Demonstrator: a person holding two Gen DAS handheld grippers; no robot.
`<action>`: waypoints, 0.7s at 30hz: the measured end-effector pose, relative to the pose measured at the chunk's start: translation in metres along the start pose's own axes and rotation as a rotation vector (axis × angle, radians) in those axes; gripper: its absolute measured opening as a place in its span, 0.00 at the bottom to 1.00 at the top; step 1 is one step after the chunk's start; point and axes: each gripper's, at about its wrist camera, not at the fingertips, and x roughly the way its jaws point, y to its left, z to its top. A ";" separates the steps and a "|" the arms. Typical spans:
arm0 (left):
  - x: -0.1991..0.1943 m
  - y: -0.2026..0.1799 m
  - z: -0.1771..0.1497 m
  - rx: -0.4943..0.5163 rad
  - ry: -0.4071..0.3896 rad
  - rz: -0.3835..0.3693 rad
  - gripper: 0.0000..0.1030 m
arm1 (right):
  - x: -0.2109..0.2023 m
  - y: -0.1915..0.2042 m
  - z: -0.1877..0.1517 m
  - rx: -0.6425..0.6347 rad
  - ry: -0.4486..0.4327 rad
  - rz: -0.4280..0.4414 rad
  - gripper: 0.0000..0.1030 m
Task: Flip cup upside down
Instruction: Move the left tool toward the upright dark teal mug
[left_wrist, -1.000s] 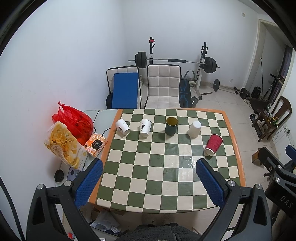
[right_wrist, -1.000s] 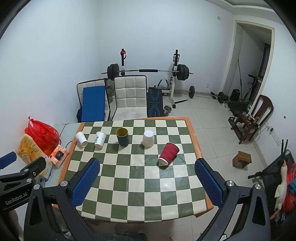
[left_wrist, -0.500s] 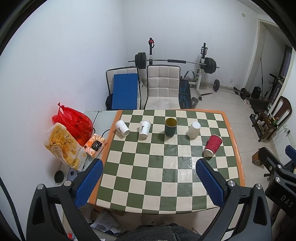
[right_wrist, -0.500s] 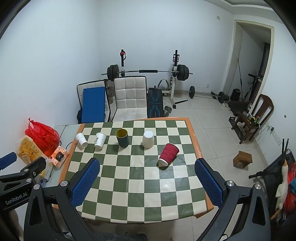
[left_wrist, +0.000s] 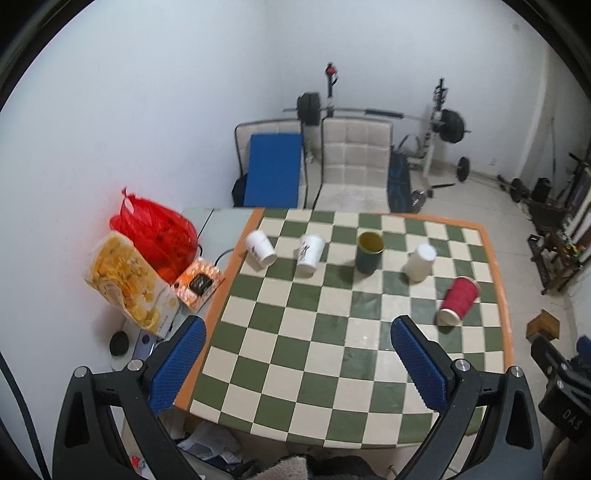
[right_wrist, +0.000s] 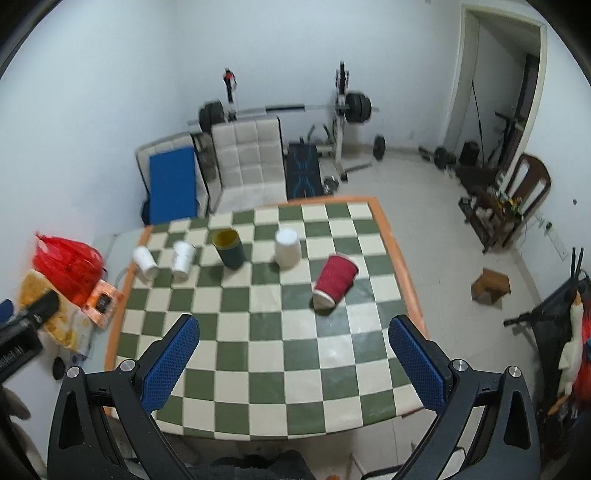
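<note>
The checkered table (right_wrist: 266, 332) lies ahead; your left claw (left_wrist: 299, 363) and right claw (right_wrist: 293, 363) hover spread, empty; approach the upright green cup (right_wrist: 229, 248).

Red cup (right_wrist: 335, 279) seemingly tipped on checkered table (right_wrist: 258, 350); right gripper (right_wrist: 293, 363) agape above

Red cup (right_wrist: 335, 279) — ribbed paper; table (right_wrist: 391, 229) glossy.

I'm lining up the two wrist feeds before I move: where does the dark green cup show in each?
Left wrist: the dark green cup stands upright right of centre, far side of the checkered table.
Right wrist: the same cup sits left of centre.
Shared landmark: the red cup lying to its right, nearer the camera.
</note>
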 end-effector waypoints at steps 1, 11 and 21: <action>0.014 -0.004 0.003 -0.003 0.008 0.004 1.00 | 0.016 -0.001 -0.001 0.001 0.015 -0.005 1.00; 0.124 -0.025 -0.005 0.048 0.099 0.047 1.00 | 0.171 -0.020 -0.010 0.009 0.140 -0.005 1.00; 0.232 -0.047 0.022 0.122 0.189 -0.001 1.00 | 0.284 -0.011 0.006 0.056 0.258 -0.042 1.00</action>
